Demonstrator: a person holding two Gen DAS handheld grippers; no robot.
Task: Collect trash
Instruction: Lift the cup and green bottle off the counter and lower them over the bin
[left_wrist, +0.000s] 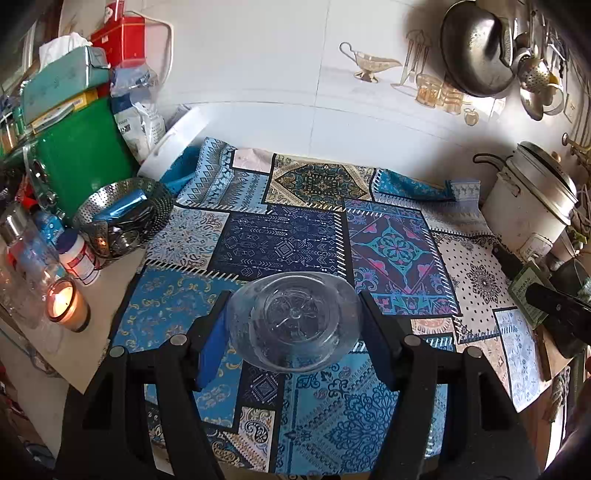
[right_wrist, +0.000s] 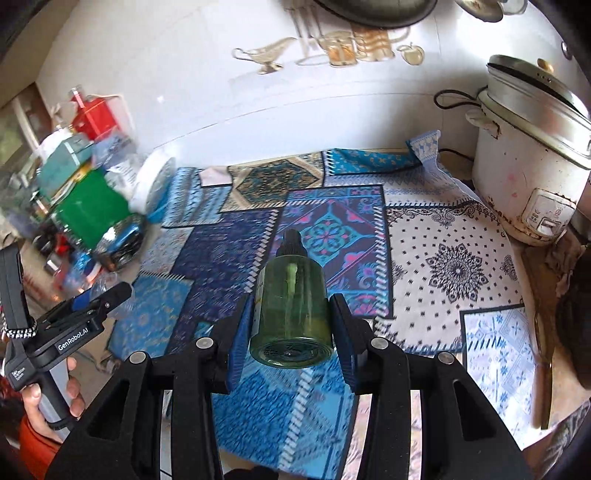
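Note:
My left gripper (left_wrist: 293, 325) is shut on a clear plastic bottle (left_wrist: 293, 321), seen bottom-first, held above the patterned blue tablecloth (left_wrist: 280, 236). My right gripper (right_wrist: 291, 325) is shut on a small green bottle (right_wrist: 291, 310) with a black pump cap, its base towards the camera, held above the cloth (right_wrist: 229, 254). The left gripper (right_wrist: 85, 314) also shows at the left of the right wrist view, in a hand. The right gripper's finger and the green bottle (left_wrist: 528, 291) show at the right edge of the left wrist view.
At the left stand a lit candle jar (left_wrist: 68, 304), a white pill bottle (left_wrist: 79, 254), a steel colander (left_wrist: 125, 218), a green box (left_wrist: 81, 162) and stacked packets. A white rice cooker (right_wrist: 532, 162) stands at the right. Pans (left_wrist: 476, 48) hang on the tiled wall.

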